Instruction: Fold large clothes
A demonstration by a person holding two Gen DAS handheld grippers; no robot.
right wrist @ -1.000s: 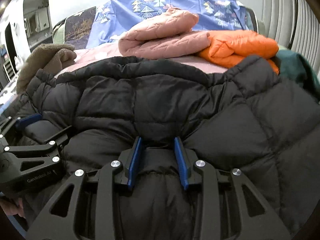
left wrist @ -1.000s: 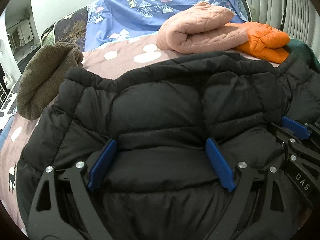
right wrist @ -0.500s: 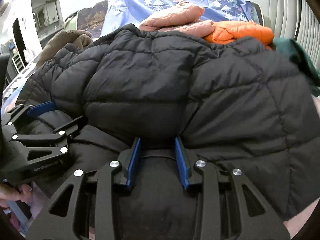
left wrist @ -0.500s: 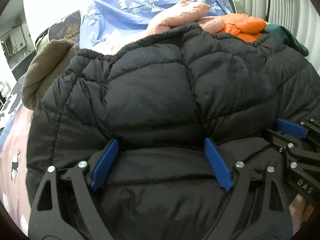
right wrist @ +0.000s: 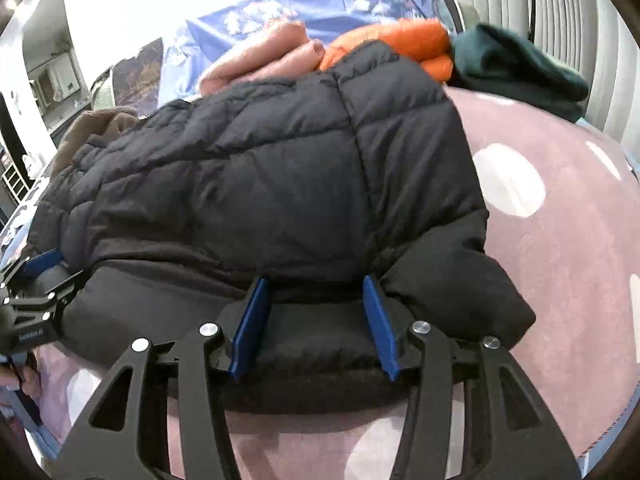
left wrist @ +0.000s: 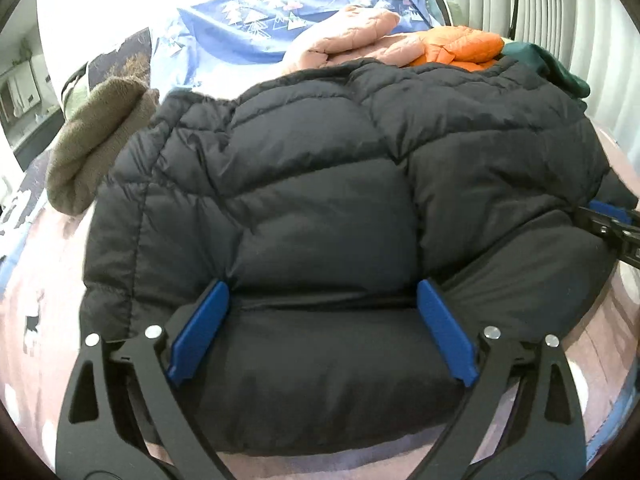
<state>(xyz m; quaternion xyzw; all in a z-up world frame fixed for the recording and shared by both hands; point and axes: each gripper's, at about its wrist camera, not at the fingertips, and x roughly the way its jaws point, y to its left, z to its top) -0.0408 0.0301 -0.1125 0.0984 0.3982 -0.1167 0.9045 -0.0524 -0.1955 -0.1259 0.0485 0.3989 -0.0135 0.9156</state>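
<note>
A black puffer jacket lies folded over on the pink dotted bedspread; it also fills the right wrist view. My left gripper is open wide, its blue pads on either side of the jacket's near folded edge. My right gripper is open, its blue pads astride the jacket's near edge by the right corner. The right gripper shows at the right edge of the left wrist view, and the left gripper at the left edge of the right wrist view.
Behind the jacket lie a folded pink quilted garment, an orange puffer, a dark green garment and a brown fleece. A blue patterned sheet covers the bed's far end. Curtains hang at the right.
Both grippers carried the jacket's edge forward and down over itself. My right gripper has opened and let go of the jacket. The fold now rests on the bed.
</note>
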